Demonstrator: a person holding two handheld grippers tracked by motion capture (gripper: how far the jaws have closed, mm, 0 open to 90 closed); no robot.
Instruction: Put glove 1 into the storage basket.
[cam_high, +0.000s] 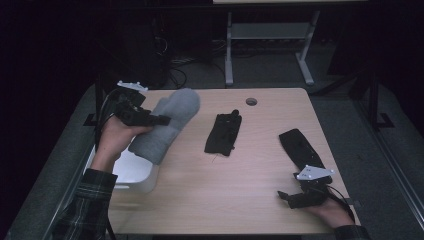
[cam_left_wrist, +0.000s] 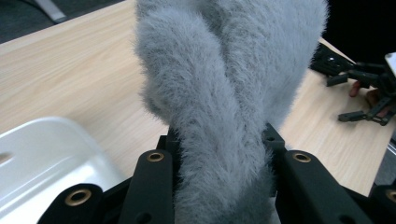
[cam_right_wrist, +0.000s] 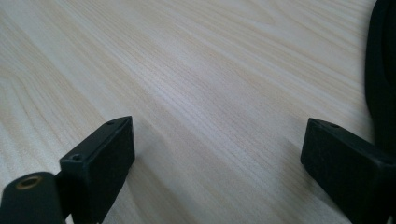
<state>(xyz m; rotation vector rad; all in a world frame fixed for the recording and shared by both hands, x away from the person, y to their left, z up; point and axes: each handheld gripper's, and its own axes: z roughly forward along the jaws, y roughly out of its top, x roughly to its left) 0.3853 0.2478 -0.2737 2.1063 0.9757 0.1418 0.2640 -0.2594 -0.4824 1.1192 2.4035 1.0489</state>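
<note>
Left gripper (cam_high: 161, 120) clamps grey sock (cam_high: 167, 126) above worktop's (cam_high: 220, 180) left edge, seemingly over white bin (cam_high: 131, 172); right gripper (cam_high: 284, 197) rests wide open near front edge.

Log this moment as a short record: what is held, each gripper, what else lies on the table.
held item: fuzzy grey sock, lifted above the table's left edge
left gripper: shut on the sock
right gripper: open, nothing between the jaws, low over the table
white bin: at the left edge, below the sock
other items: two black socks lying flat
</note>
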